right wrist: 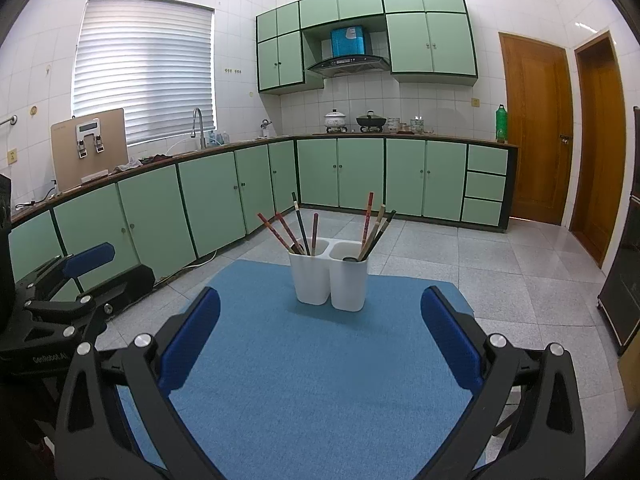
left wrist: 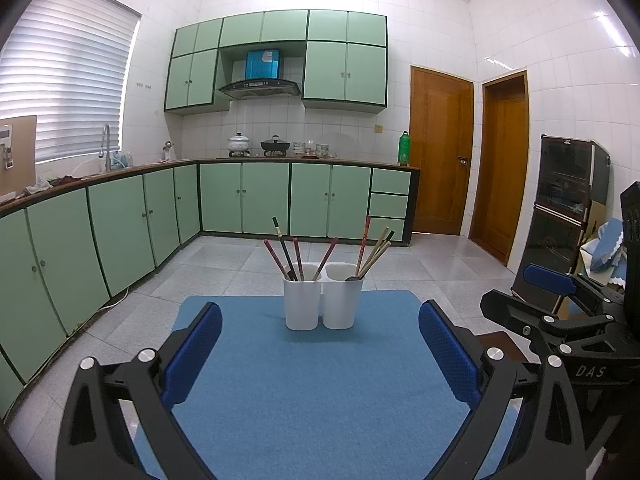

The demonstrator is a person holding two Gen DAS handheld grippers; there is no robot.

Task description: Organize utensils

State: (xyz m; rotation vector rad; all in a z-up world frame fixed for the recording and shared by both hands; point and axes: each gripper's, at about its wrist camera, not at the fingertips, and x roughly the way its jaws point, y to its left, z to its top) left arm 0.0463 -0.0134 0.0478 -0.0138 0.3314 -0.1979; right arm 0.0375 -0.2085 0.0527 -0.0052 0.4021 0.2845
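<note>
Above blue mat (left wrist: 304,392), both grippers (left wrist: 320,344) (right wrist: 320,336) hover level, fingers spread.

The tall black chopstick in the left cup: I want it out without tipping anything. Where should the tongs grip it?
Grip the black chopstick near its top, coming from above: it stands tallest in the left cup, leaning left, clear of the red ones.

We are in a home kitchen: green cabinets (right wrist: 340,172) run under a long counter (right wrist: 240,145), with a sink tap (right wrist: 198,126) by the window blind (right wrist: 144,68), pots (right wrist: 335,119) on the stove beneath a range hood (right wrist: 349,65), and white wall tiles (left wrist: 432,32).
</note>
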